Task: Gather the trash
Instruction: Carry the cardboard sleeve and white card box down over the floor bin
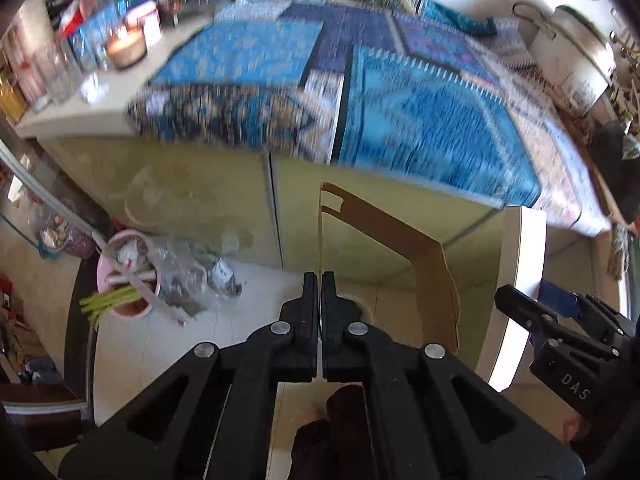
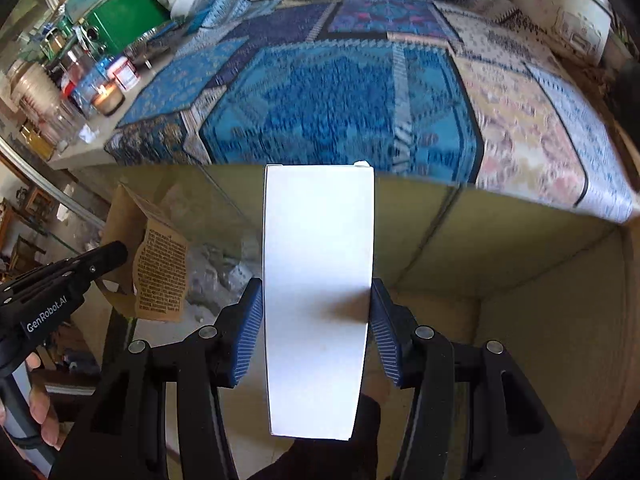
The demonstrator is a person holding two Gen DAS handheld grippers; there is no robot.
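My left gripper (image 1: 321, 280) is shut on a flat brown cardboard piece (image 1: 400, 248), held by its edge in front of the counter; the same cardboard, with printed text, shows in the right wrist view (image 2: 160, 276). My right gripper (image 2: 316, 300) is shut on a white box (image 2: 318, 280), held upright between its blue pads (image 2: 250, 328). The right gripper also shows in the left wrist view (image 1: 556, 312) with the white box (image 1: 524, 292). A pink trash bin (image 1: 128, 276) with trash stands on the floor at lower left.
A counter with a blue patterned cloth (image 1: 360, 92) fills the upper view. A lit candle (image 1: 126, 46), jars and a green tin (image 2: 120, 20) crowd its left end. A white pot (image 1: 572, 56) stands at right. Crumpled plastic (image 1: 188, 268) lies by the bin.
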